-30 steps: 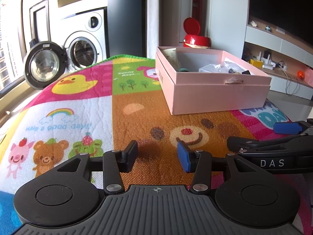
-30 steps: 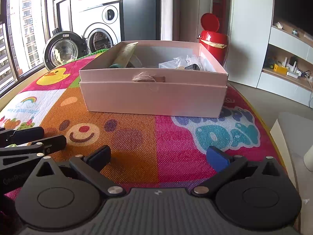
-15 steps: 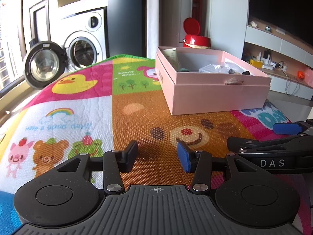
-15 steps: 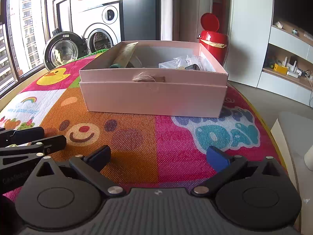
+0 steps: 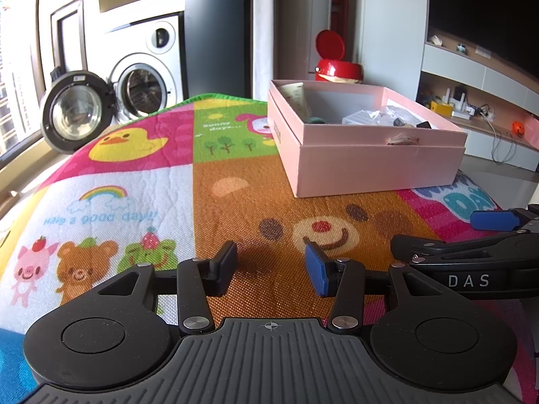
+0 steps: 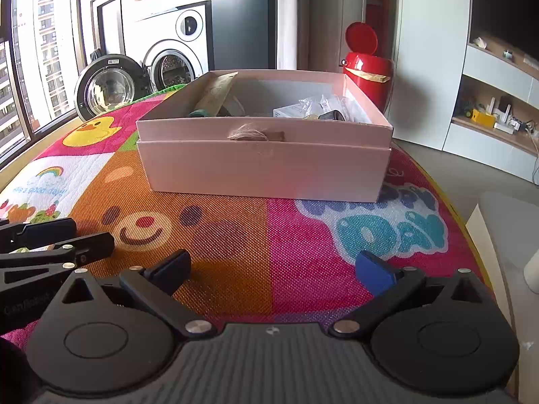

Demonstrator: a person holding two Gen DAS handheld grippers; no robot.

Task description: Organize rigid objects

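Note:
An open pink cardboard box (image 5: 370,165) (image 6: 266,168) stands on the cartoon play mat (image 5: 134,185) (image 6: 303,242). Inside it I see a tan flat packet with a teal end (image 6: 214,96), a clear plastic bag over a white carton (image 6: 313,107) and a small black item (image 6: 331,115). My left gripper (image 5: 271,266) hovers low over the mat short of the box, open, nothing between its fingers. My right gripper (image 6: 273,269) is open wider, also empty, facing the box's front wall. Each gripper shows at the edge of the other's view.
A red bin with its lid up (image 6: 367,64) stands behind the box. A washing machine with its door swung open (image 5: 74,111) is at the back left. Shelves with small items (image 6: 488,114) line the right wall. The mat's right edge (image 6: 451,208) drops to the floor.

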